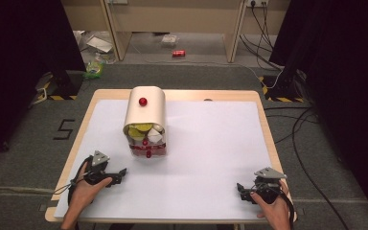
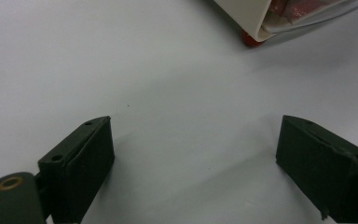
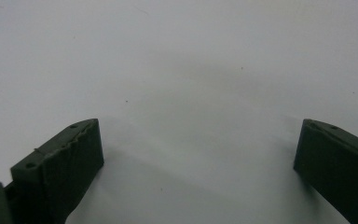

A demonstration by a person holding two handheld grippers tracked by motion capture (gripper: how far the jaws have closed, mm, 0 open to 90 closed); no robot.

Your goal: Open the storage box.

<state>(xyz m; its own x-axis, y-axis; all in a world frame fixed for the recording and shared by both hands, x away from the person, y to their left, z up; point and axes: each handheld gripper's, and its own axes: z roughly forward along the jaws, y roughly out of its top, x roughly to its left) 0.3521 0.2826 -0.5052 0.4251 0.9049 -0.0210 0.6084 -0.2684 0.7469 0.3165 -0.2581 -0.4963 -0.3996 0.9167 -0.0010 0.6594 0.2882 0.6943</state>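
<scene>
From the high view, a cream container (image 1: pixel 145 120) with a red knob is seen toward the counter's (image 1: pixel 211 143) back left, its open front showing coloured pieces. The left gripper (image 1: pixel 120 173) and right gripper (image 1: pixel 241 188) are rested near the front corners, probably as a waiting pose.

In the left gripper view, jaws are spread wide over bare white surface, the container's corner (image 2: pixel 256 18) ahead.

In the right gripper view, jaws are likewise parted, with open room ahead.

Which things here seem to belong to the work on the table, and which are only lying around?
Likely part of the work:
- cream box with red knob, its open front showing yellow, white and red items
- left gripper, open
- right gripper, open
- white table sheet

Just lying about, on the floor beyond:
- red can
- green packet
- cables
</scene>
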